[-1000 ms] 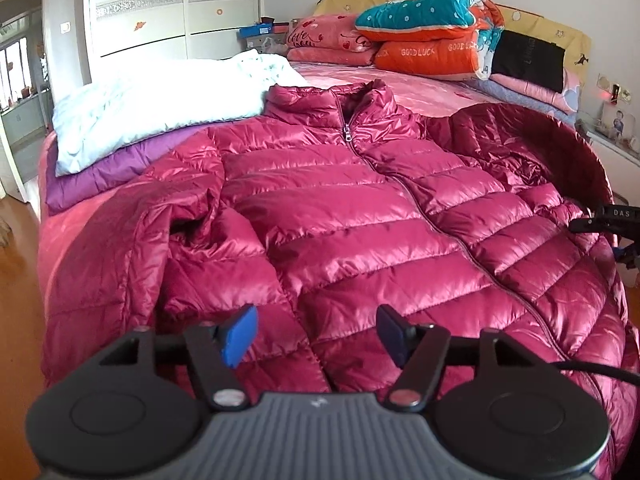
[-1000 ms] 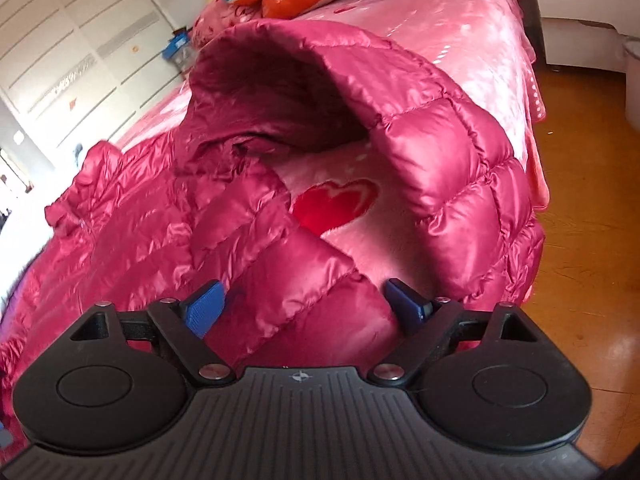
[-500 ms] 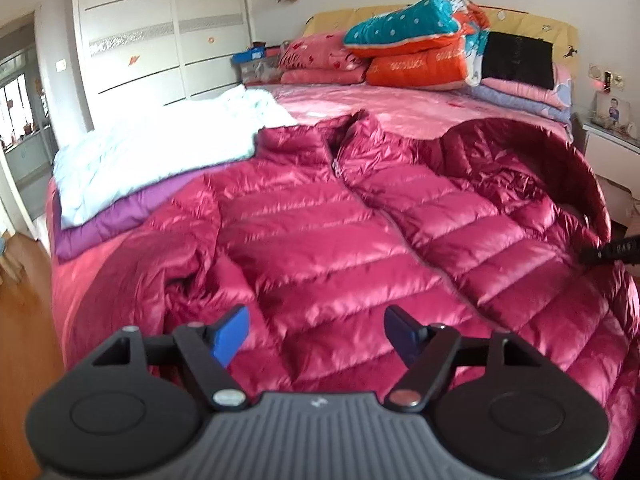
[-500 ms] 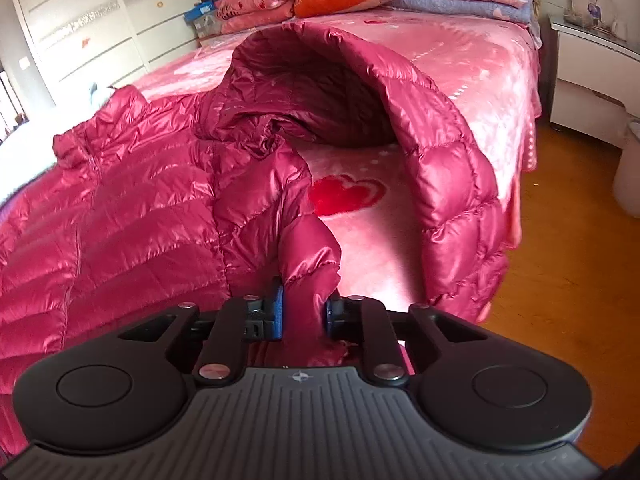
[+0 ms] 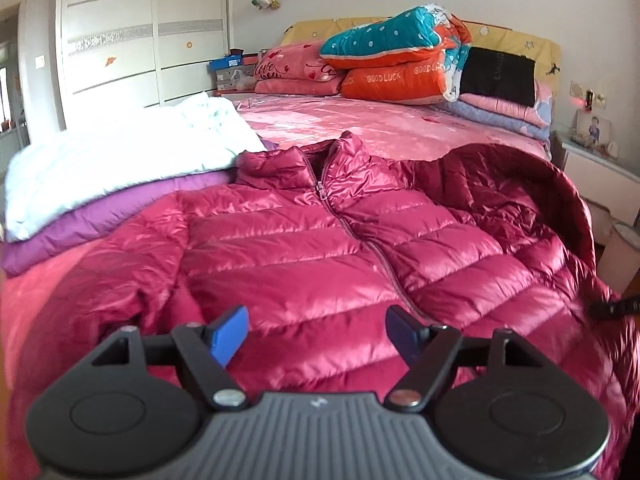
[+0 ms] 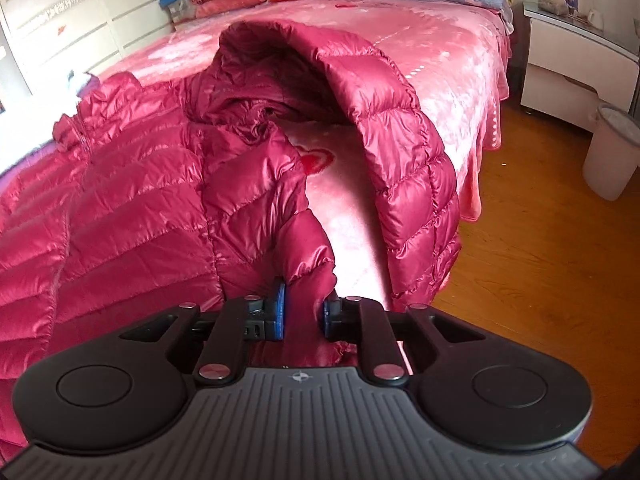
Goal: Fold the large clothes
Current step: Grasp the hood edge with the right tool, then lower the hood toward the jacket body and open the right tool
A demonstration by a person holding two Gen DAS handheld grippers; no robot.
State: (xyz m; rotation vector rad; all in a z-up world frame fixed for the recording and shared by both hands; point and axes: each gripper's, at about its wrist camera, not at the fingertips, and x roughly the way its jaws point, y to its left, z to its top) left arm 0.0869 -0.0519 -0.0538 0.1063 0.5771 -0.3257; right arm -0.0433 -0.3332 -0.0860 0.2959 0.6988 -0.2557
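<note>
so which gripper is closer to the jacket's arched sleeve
Right. The right gripper is shut on the jacket fabric right beside the arched sleeve. The left gripper hangs open over the jacket's front near the hem, with the sleeve off to its right.

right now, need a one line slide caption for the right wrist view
Right hand-held gripper clamps a fold of the red down jacket at the edge of the pink bed.
</note>
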